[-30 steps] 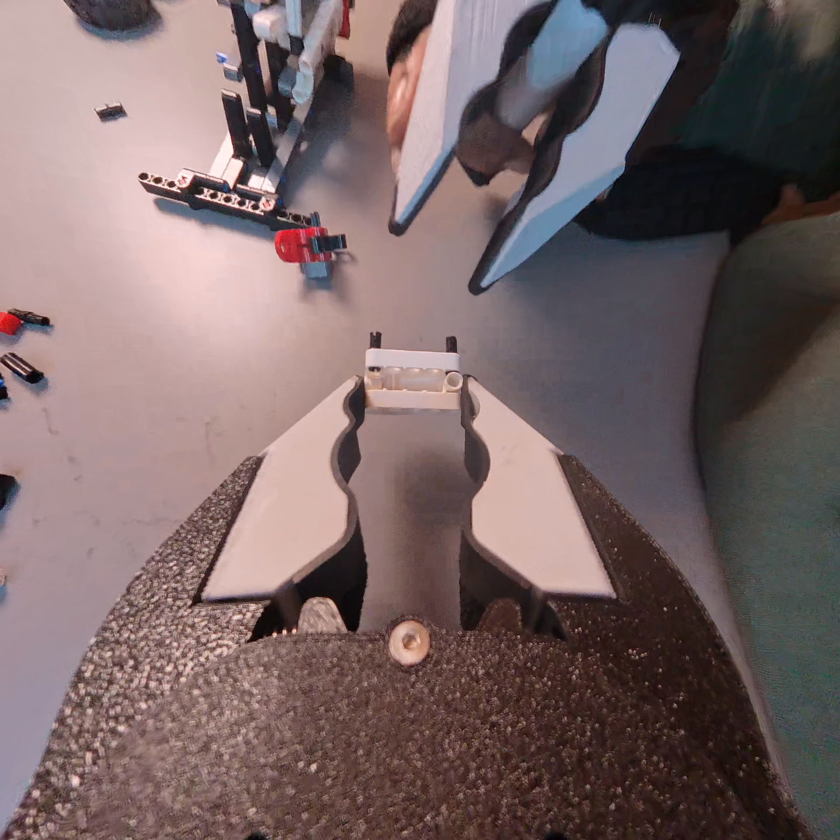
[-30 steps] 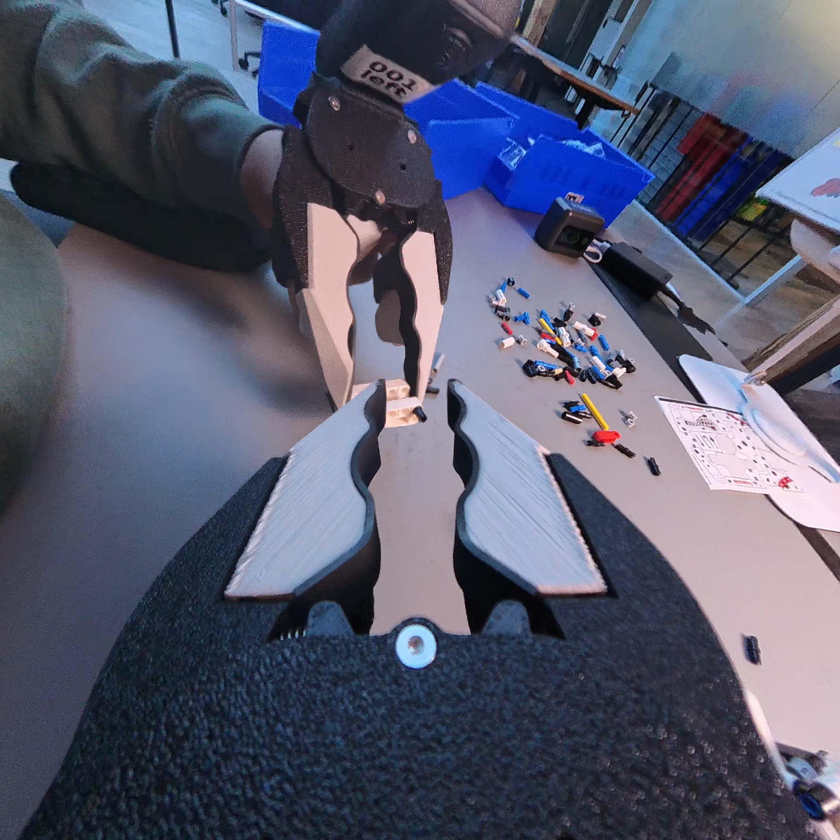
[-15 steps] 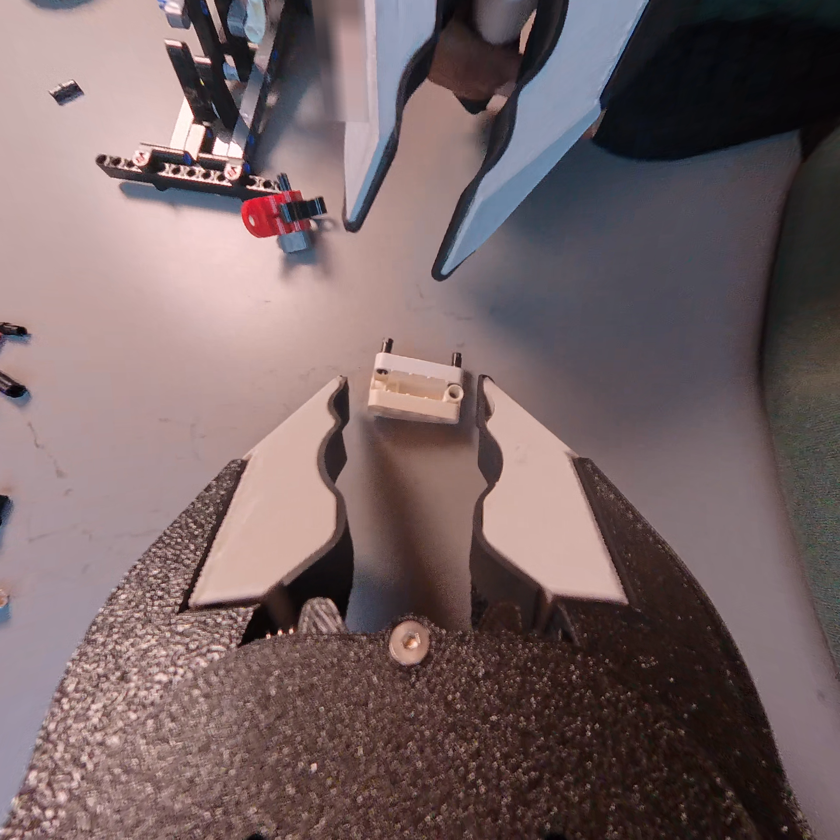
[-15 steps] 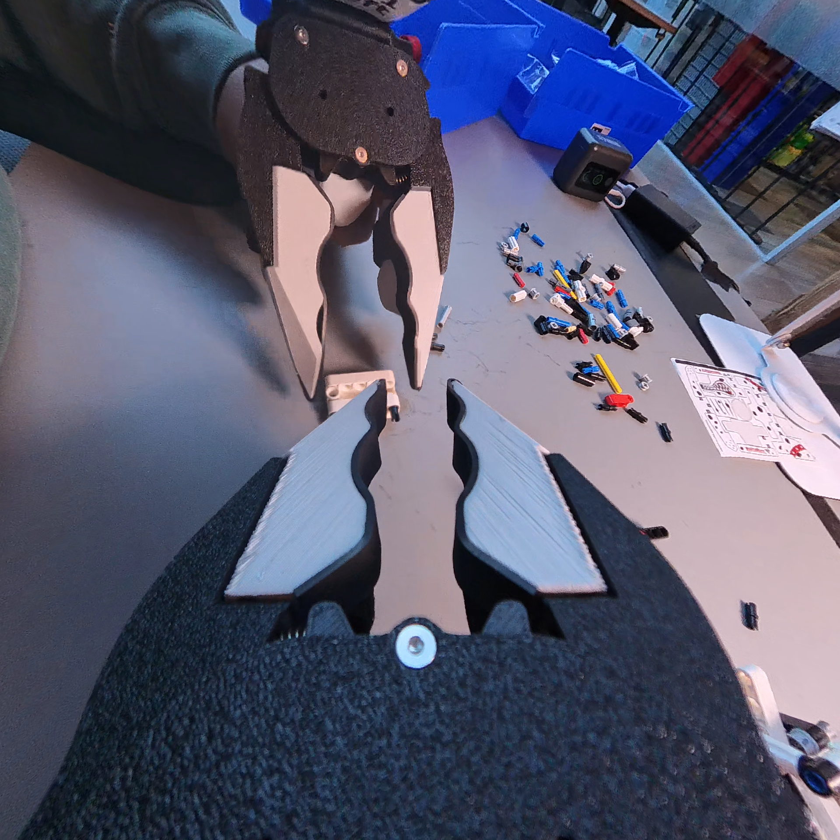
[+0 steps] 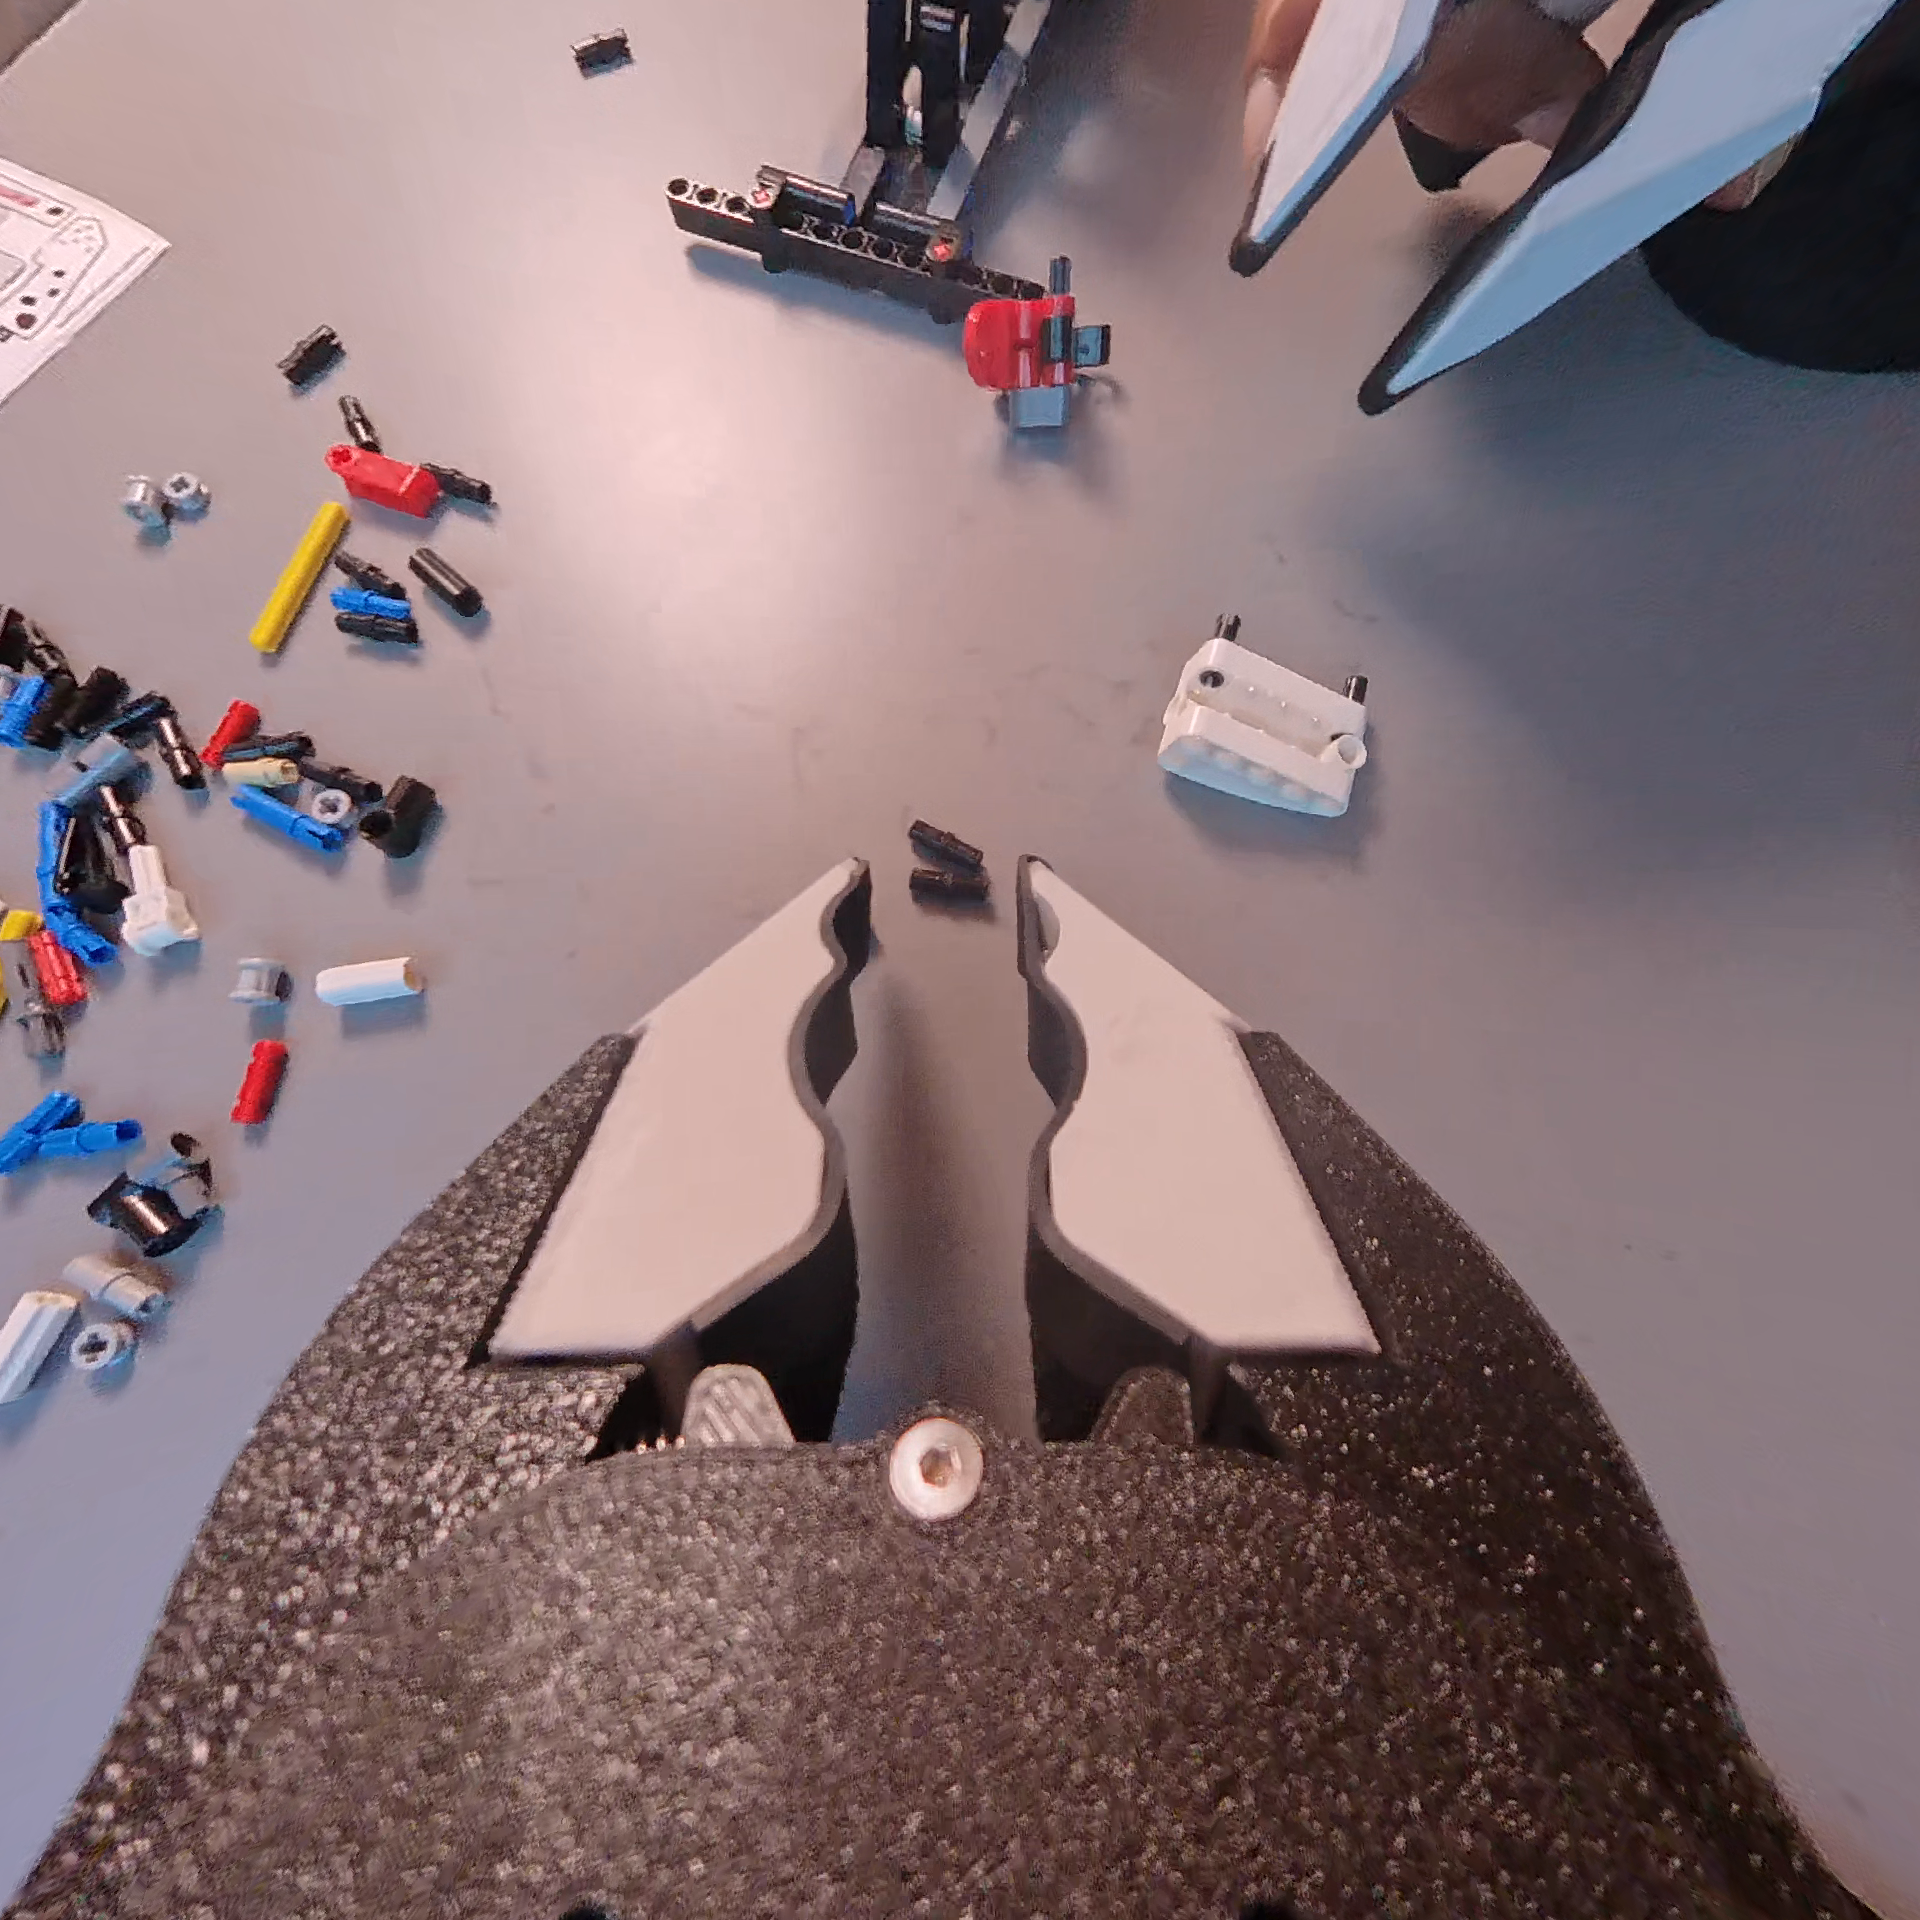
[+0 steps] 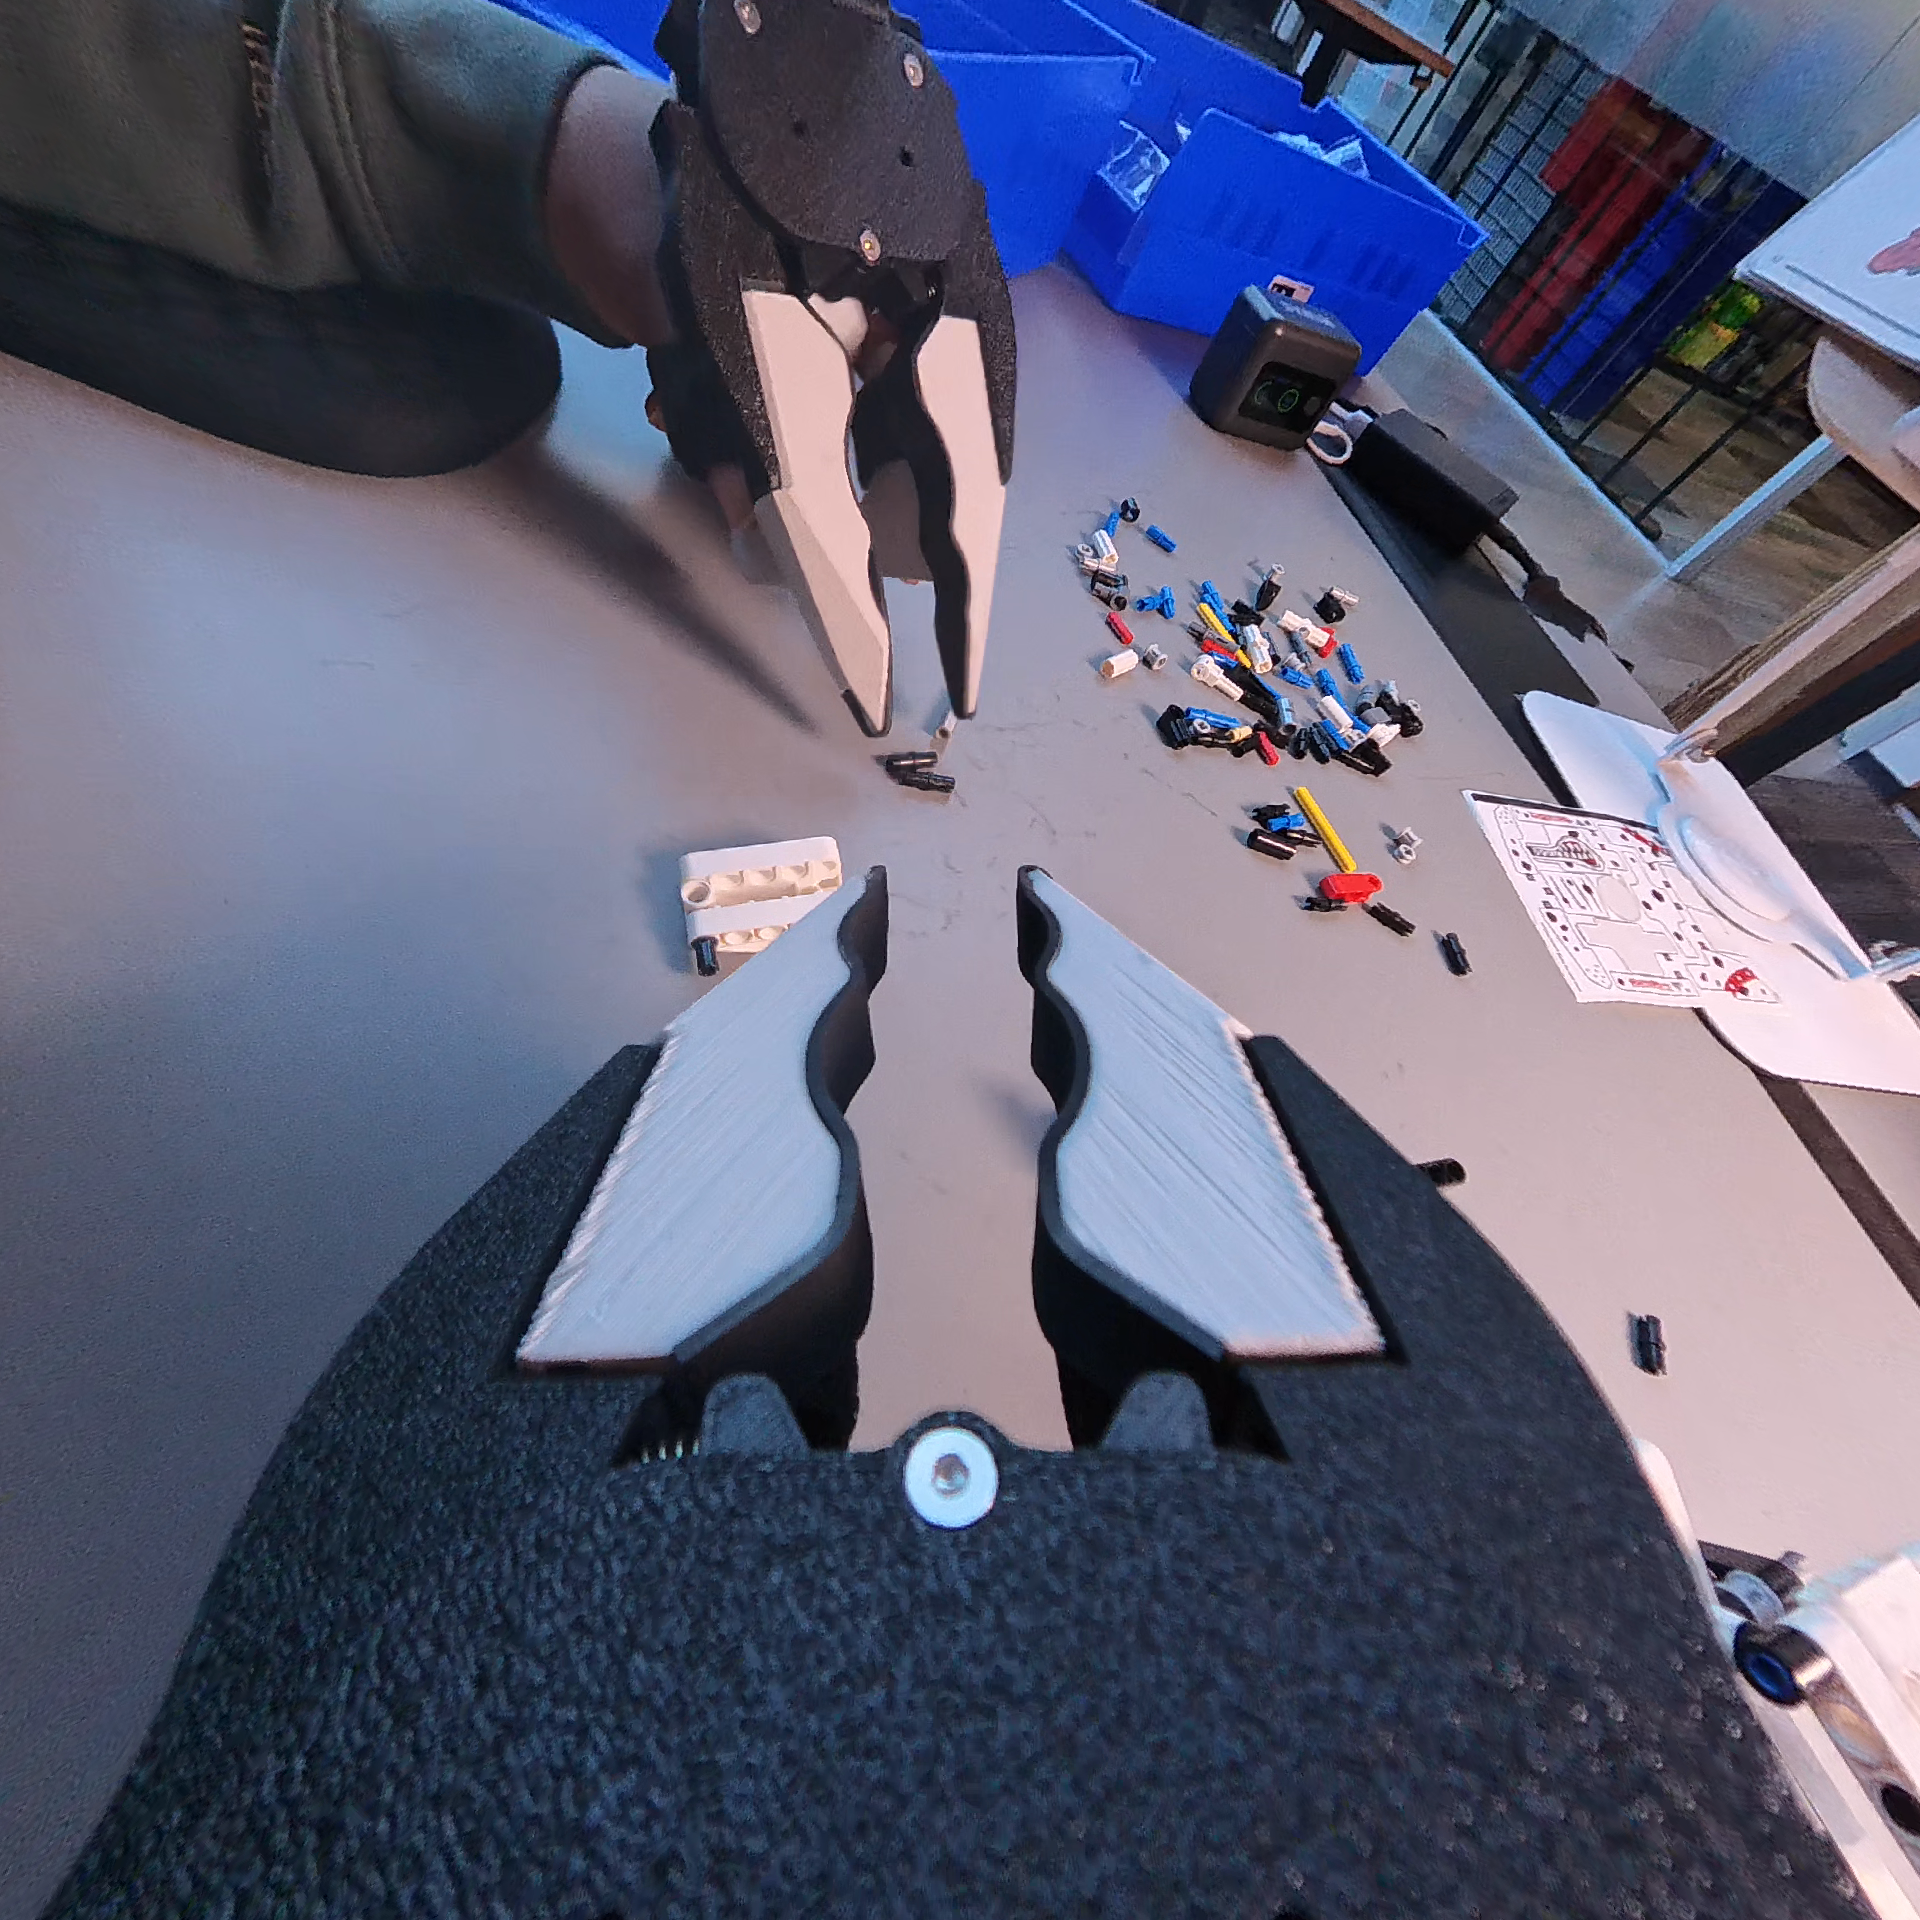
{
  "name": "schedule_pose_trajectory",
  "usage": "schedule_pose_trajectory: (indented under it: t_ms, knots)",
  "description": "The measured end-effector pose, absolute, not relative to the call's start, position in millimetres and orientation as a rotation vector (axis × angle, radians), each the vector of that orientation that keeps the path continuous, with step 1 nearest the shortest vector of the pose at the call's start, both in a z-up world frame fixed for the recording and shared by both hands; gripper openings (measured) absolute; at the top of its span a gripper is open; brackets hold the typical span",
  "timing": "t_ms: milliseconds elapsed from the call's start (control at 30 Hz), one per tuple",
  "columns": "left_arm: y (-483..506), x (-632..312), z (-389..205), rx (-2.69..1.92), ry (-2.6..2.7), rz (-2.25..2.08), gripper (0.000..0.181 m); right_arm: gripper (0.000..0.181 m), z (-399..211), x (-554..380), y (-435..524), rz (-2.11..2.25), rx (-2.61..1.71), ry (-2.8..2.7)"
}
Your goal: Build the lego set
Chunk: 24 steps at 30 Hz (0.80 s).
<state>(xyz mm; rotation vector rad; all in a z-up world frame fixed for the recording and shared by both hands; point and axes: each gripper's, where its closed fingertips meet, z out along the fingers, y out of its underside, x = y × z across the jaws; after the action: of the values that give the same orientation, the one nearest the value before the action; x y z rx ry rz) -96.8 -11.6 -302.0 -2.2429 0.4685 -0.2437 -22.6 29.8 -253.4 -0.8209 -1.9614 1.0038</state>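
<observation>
Since half a second ago I have swung my left gripper (image 5: 943, 871) away from the white block (image 5: 1262, 743), which now lies alone on the grey table (image 5: 727, 436) off to its right, and brought it up to two small black pins (image 5: 945, 857) lying side by side just past its tips. Far left, one printed sheet (image 5: 52, 260) lies flat, then a loose scatter of little plastic pieces (image 5: 156, 831): blue, black, red and white pegs and one yellow rod (image 5: 298, 577). My left tool's two smooth grey fingers stand apart, holding nothing. The white block is squarish with a row of round holes and two black pegs sticking up. Beyond stands the half-built model (image 5: 883, 223), with one long black holed beam. At far right my right gripper (image 6: 951, 878) hovers, spread and empty.
</observation>
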Motion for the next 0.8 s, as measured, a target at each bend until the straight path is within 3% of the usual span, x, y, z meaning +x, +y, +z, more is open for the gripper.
schedule_pose_trajectory:
  t_ms: [267,800]
  knots:
    - [-11.6,-93.2,-315.3,-2.294,0.540,-0.164,0.015,0.027,-264.9,-20.4,22.4,1.006,-0.844,-2.033]
    - [-15.7,-96.9,-316.5,-2.295,0.580,-0.179,0.010,0.038,-283.8,-19.1,7.8,0.980,-0.873,-2.150]
